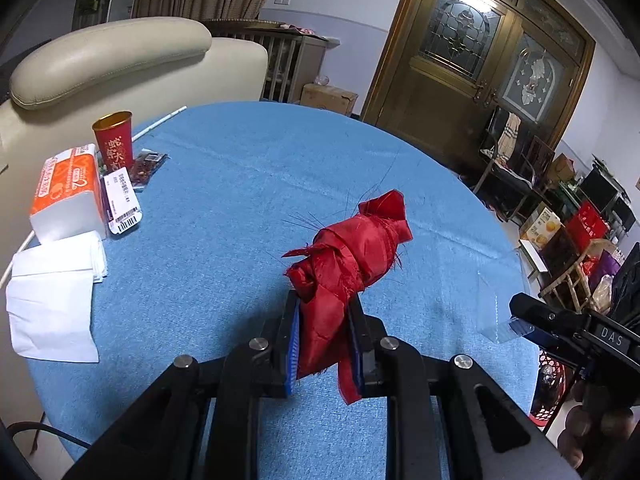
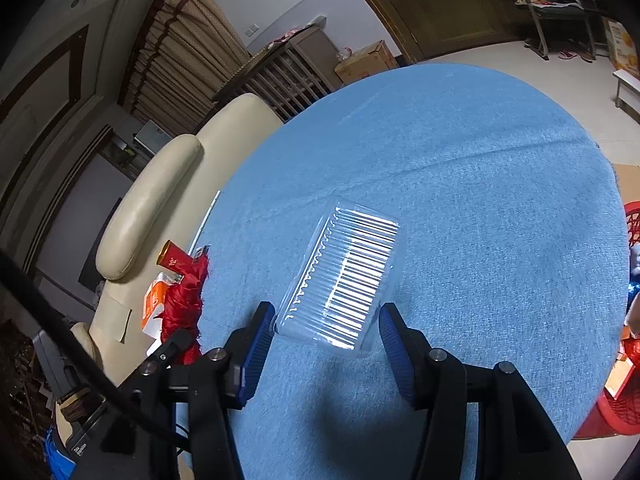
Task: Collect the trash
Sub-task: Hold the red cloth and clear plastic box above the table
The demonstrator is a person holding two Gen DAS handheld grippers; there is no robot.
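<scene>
Round table under a blue tablecloth [image 1: 248, 168], cream leather sofa [image 1: 108, 60] behind it, brown double door with stained glass [image 1: 480, 52] at the far wall, red plastic basket [image 2: 624, 380] on the floor off the table's right edge. Left side of the table: red paper cup [image 1: 114, 140], orange-white tissue pack [image 1: 68, 196], loose white tissues [image 1: 52, 300], a barcoded label pack [image 1: 122, 204]. Trash item 1: crumpled red satin cloth [image 1: 352, 252], frayed threads sticking out, bundled and knotted, raised off the tablecloth. Left gripper [image 1: 325, 336] is clamped on its lower end, blue pads pressed into the fabric from both sides. Trash item 2: clear ribbed plastic tray [image 2: 344, 280], lying flat on the tablecloth near the table's near-right part. Right gripper [image 2: 326, 330] is low over the cloth, jaws spread wide, straddling the tray's near end; left pad is at the tray's corner, can't tell if touching; right pad just beside it.
</scene>
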